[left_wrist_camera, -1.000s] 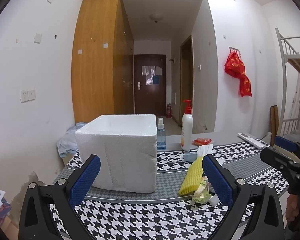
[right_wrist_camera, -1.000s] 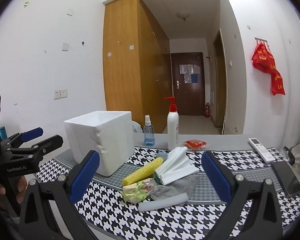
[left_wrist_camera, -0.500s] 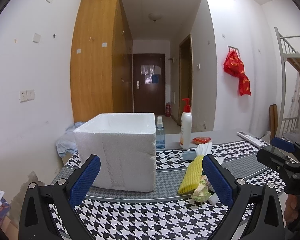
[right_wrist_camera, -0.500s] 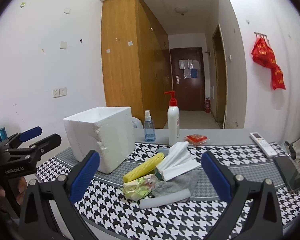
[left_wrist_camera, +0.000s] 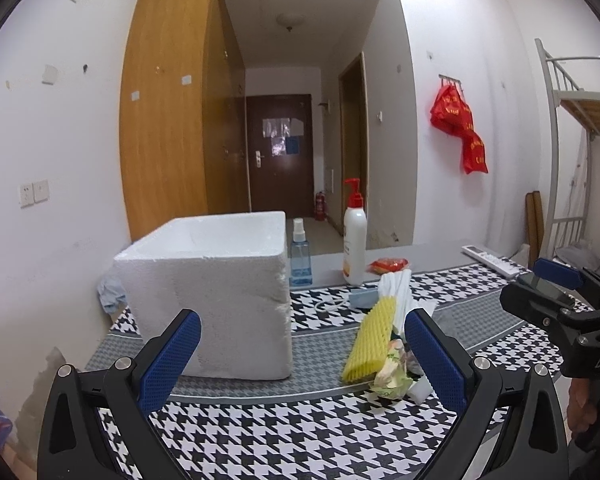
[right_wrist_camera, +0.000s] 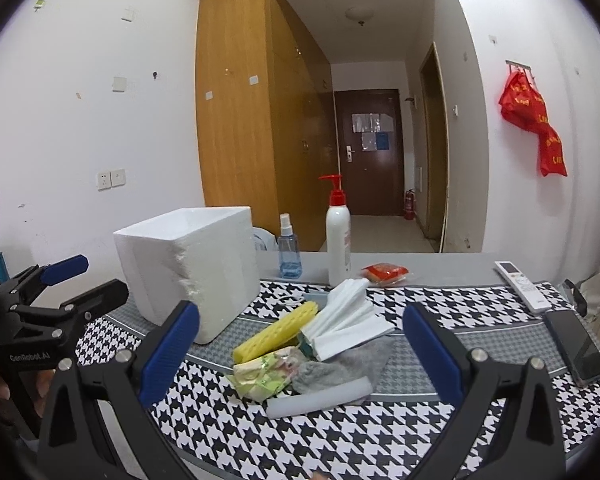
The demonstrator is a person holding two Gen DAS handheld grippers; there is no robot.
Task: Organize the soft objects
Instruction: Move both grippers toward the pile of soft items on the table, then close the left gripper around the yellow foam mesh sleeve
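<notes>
Since 1 second ago, the right hand-held gripper [right_wrist_camera: 300, 344] has edged closer to the soft pile: yellow foam sleeve [right_wrist_camera: 276, 334], grey sock [right_wrist_camera: 340, 364], tissues [right_wrist_camera: 348, 312] beside the foam box [right_wrist_camera: 192, 264] on the worktop [right_wrist_camera: 420, 432]. Both it and the left hand-held gripper [left_wrist_camera: 300, 356] gape wide, empty, so nothing is sorted yet.

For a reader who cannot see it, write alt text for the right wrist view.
An open gripper points at a pile of soft things on a checked table: a yellow foam sleeve, white tissues, a grey cloth. A white foam box stands to their left, two bottles behind.
</notes>
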